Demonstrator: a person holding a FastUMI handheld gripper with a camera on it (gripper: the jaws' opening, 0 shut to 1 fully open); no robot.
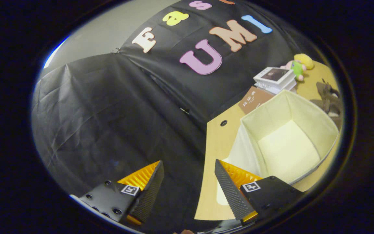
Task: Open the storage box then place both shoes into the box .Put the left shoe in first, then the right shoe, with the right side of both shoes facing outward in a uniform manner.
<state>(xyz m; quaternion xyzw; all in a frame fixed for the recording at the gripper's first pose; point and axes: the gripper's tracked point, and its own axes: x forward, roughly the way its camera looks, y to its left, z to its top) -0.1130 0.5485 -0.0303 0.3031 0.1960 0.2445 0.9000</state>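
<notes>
Cloth (109,107) hangs as the booth's wall ahead of the claw (189,164) and to its left, creased and dark, with a strip of pale wall (109,29) above it. The claw itself is spread wide, nothing between its fingers; the left finger (151,188) shows against the cloth, the right finger (229,191) over the near edge of the table (216,143).

That wooden table begins between the fingers and runs off to the right of them. A small round hole (223,123) sits in the tabletop, ahead of the right finger. Just ahead and to the right of that finger stands the box (291,136), a cream fabric bin, open at the top, with its bare floor showing and nothing in it. The view is tilted, so the box leans across the scene.

Beyond the box, against the cloth, lies a brown card (254,99) with pale marks on it, and beside that a stack of white books (276,79). A plush toy (299,66) in yellow, green and pink lies just past the stack. Right of the box, on the far side from the claw, lie the shoes (328,99), brown and partly cut off, so I cannot tell how they are turned.
</notes>
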